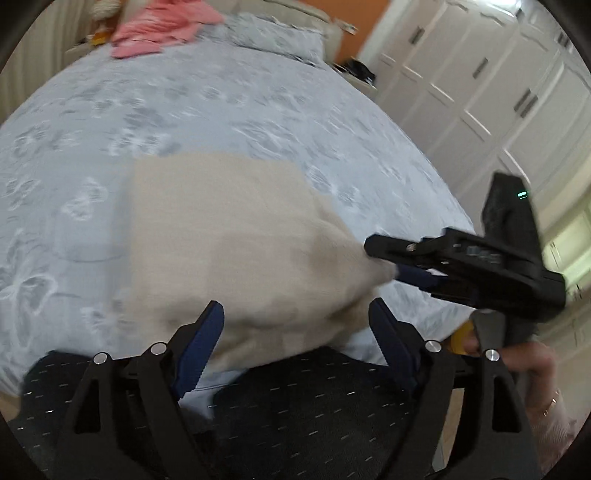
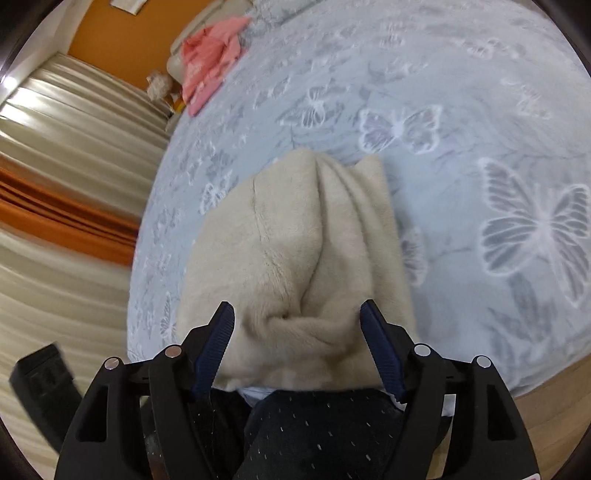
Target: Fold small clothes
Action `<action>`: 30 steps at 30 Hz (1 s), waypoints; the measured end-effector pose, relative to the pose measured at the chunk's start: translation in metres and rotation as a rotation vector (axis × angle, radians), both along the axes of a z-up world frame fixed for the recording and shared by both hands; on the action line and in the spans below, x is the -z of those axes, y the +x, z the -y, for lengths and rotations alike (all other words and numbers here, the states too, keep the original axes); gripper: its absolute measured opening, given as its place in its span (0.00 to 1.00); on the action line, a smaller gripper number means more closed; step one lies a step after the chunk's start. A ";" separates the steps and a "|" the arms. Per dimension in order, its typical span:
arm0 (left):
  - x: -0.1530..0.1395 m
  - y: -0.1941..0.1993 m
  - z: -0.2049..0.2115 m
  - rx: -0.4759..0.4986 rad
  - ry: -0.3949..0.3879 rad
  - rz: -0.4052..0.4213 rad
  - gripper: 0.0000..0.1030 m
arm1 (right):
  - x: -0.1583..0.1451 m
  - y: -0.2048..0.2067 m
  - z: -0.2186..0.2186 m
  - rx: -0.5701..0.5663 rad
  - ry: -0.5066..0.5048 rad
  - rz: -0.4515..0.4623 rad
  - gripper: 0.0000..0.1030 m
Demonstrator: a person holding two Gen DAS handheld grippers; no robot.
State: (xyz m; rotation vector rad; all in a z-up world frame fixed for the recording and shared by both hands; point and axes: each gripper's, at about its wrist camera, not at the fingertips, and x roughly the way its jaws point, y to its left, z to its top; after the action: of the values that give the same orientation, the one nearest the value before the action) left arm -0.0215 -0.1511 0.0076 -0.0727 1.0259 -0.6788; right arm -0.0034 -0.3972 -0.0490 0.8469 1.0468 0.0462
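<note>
One cream fleece garment (image 2: pixel 295 258) lies at the near edge of the bed (image 2: pixel 461 166), its bunched near end overhanging the edge above the person's dark dotted trousers (image 2: pixel 325 435). The left gripper (image 1: pixel 295 321) stands open, its jaws apart on either side of the garment's near hem. In the left view the right gripper (image 1: pixel 388 262) appears to pinch the garment's right corner; in its own view the right gripper (image 2: pixel 297 325) has its jaws spread around a twisted fold, so its state cannot be told. Butterfly-print bedspread extends bare beyond and to both sides of the garment. One pile of pink clothes (image 1: pixel 162 26) sits at the far corner, well apart. White wardrobes (image 1: pixel 480 85) flank the bed's right edge, curtains (image 2: pixel 74 147) its left.
</note>
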 end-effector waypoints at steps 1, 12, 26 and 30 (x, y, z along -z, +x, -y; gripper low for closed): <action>-0.001 0.002 -0.009 -0.023 0.001 -0.008 0.77 | 0.004 0.005 -0.003 -0.005 0.019 -0.011 0.68; 0.005 0.027 -0.082 -0.247 -0.097 -0.183 0.81 | -0.059 -0.006 -0.014 0.006 -0.048 0.189 0.24; 0.035 0.035 -0.064 -0.219 -0.048 -0.294 0.84 | -0.002 -0.033 -0.001 0.061 -0.136 -0.027 0.53; 0.046 0.055 -0.064 -0.249 -0.129 -0.394 0.88 | 0.004 -0.027 0.014 0.083 -0.117 -0.053 0.63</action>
State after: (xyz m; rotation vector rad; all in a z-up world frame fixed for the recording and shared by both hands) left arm 0.0337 -0.0871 -0.0386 -0.4544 1.3221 -0.5113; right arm -0.0303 -0.4114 -0.0526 0.7877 1.0522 -0.1077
